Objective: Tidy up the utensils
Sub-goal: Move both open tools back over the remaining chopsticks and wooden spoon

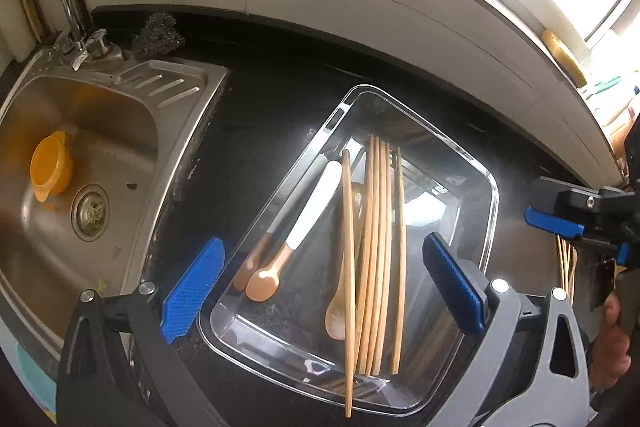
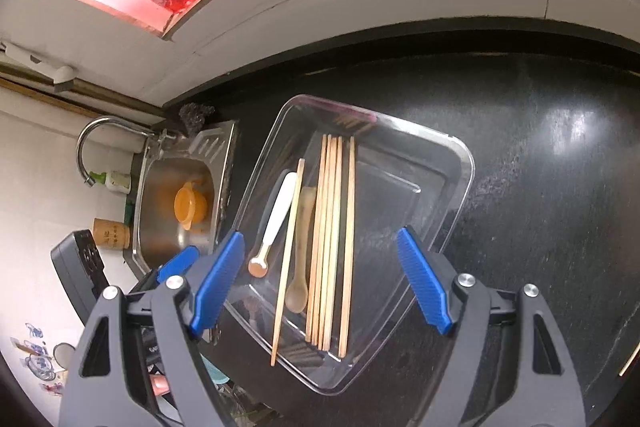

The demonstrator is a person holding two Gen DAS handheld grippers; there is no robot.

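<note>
Nearest, the left tongs (image 1: 320, 295) and right tongs (image 2: 320, 281) both hover wide apart and hold nothing, each angled down over the clear tray (image 2: 452, 219) on the black counter (image 2: 540, 167). Inside the tray lie a bundle of wooden chopsticks (image 2: 330, 239), 1 chopstick (image 2: 288, 259) slanting over the near rim, a pale spoon (image 2: 298, 291) and a white-handled spoon (image 2: 272, 227). Most sorting looks done; more chopsticks (image 1: 567, 267) beside the tray seem left. Farther off, the sink (image 1: 120, 115) holds an orange cup (image 1: 50, 173).
</note>
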